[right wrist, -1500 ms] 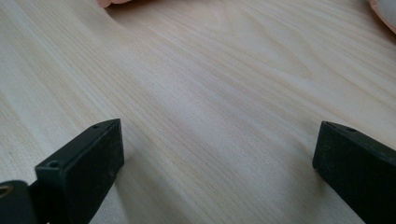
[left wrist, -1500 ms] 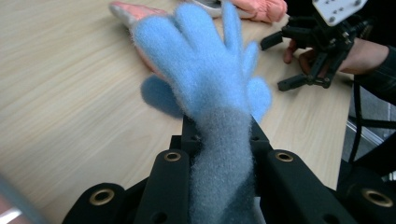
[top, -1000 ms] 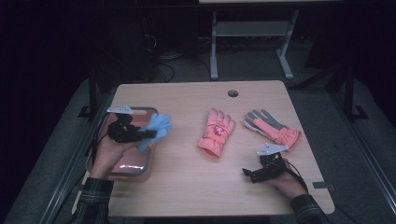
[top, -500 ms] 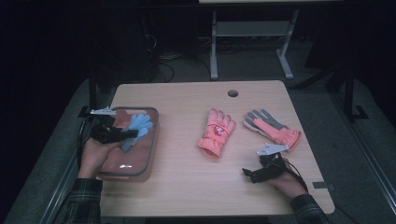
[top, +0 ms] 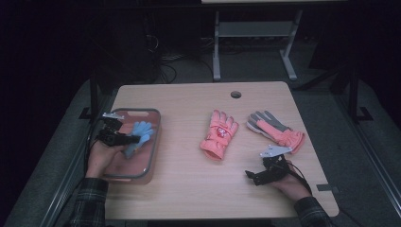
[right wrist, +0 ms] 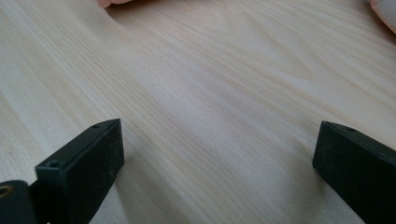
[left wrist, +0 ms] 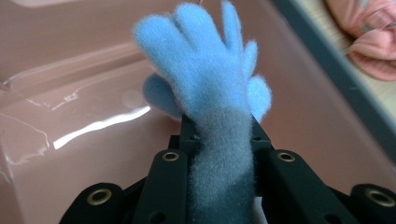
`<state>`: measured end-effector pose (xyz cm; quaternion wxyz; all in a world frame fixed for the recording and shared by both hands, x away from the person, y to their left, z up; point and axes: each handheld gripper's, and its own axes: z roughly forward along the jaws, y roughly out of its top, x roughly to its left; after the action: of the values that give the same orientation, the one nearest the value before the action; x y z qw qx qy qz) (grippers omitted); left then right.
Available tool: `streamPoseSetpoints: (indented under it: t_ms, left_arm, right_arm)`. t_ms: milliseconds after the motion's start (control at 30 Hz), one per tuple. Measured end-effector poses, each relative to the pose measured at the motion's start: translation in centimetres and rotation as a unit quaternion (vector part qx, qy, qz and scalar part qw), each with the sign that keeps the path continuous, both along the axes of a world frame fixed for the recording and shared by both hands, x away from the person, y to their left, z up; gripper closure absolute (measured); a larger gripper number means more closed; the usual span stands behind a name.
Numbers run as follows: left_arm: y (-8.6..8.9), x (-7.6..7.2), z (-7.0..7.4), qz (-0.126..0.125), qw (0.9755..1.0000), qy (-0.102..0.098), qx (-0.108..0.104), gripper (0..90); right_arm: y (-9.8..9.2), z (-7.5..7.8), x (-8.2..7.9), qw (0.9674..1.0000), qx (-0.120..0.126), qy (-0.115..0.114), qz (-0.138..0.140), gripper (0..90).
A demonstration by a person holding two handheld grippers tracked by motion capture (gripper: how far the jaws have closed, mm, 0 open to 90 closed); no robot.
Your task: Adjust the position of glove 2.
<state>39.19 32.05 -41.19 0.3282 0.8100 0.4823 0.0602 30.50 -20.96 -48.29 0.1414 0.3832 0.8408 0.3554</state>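
- The bin (top: 153, 142) sits at the table's (top: 189, 189) left edge.
- The left gripper (top: 126, 139) hangs over the bin with a small glove (top: 140, 135) between its jaws; the glove's fingers point right, toward the bin's right wall.
- A glove (top: 219, 140) lies mid-table, right of the bin and well apart from it.
- Another glove (top: 276, 131) lies just to its right.
- The right gripper (top: 250, 176) rests on the table near the front edge, before both gloves.
- A round hole (top: 235, 94) is near the table's far edge.
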Motion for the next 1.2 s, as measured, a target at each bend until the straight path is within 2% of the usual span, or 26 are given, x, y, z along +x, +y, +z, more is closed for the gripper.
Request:
streamPoseSetpoints:
  t_ms: [200, 267, 333, 400, 600, 700, 800, 967, 1100, 1200]
  left_arm:
    - [-0.2, 0.6, -1.1, 0.003, 0.9998, 0.015, 0.016, 71.3]
    - [-0.2, 0.7, -1.5, 0.010, 0.9996, 0.023, 0.016, 65.0]
    - [-0.1, 0.8, -1.8, 0.013, 0.9992, 0.033, 0.017, 54.6]
    - [0.0, 0.9, -1.9, 0.016, 0.9992, 0.034, 0.014, 46.4]
    - [-0.4, 0.7, -1.2, 0.024, 0.9994, 0.007, 0.022, 24.5]
    - [-0.4, 0.3, -0.3, 0.025, 0.9995, -0.015, 0.012, 21.1]
    - [-0.6, 0.0, 0.7, 0.016, 0.9995, -0.026, 0.006, 18.2]
    - [-1.7, -0.8, 2.6, 0.000, 0.9981, -0.061, -0.004, 14.8]
    - [-3.1, -1.4, 3.5, -0.013, 0.9975, -0.069, -0.010, 13.2]
    - [-4.4, -1.9, 4.2, -0.028, 0.9965, -0.073, -0.030, 13.2]
  right_arm:
    - [0.0, 0.0, 0.0, 1.0000, 0.000, -0.001, 0.001, 1.8]
    - [0.0, 0.0, 0.0, 1.0000, 0.000, 0.000, 0.002, 1.8]
    - [0.0, 0.0, 0.0, 1.0000, -0.001, -0.001, 0.002, 1.8]
    - [0.0, 0.0, 0.0, 1.0000, 0.000, 0.000, 0.002, 1.8]
    - [0.0, 0.0, 0.0, 1.0000, -0.001, -0.001, 0.003, 1.8]
    - [0.0, 0.0, 0.0, 1.0000, -0.001, -0.001, 0.004, 1.8]
    - [0.0, 0.0, 0.0, 1.0000, -0.001, -0.001, 0.004, 1.7]
    - [0.0, 0.0, 0.0, 1.0000, -0.001, -0.001, 0.004, 1.8]
    - [0.0, 0.0, 0.0, 1.0000, -0.001, -0.003, 0.006, 2.0]
    - [0.0, 0.0, 0.0, 1.0000, -0.002, -0.002, 0.006, 2.2]
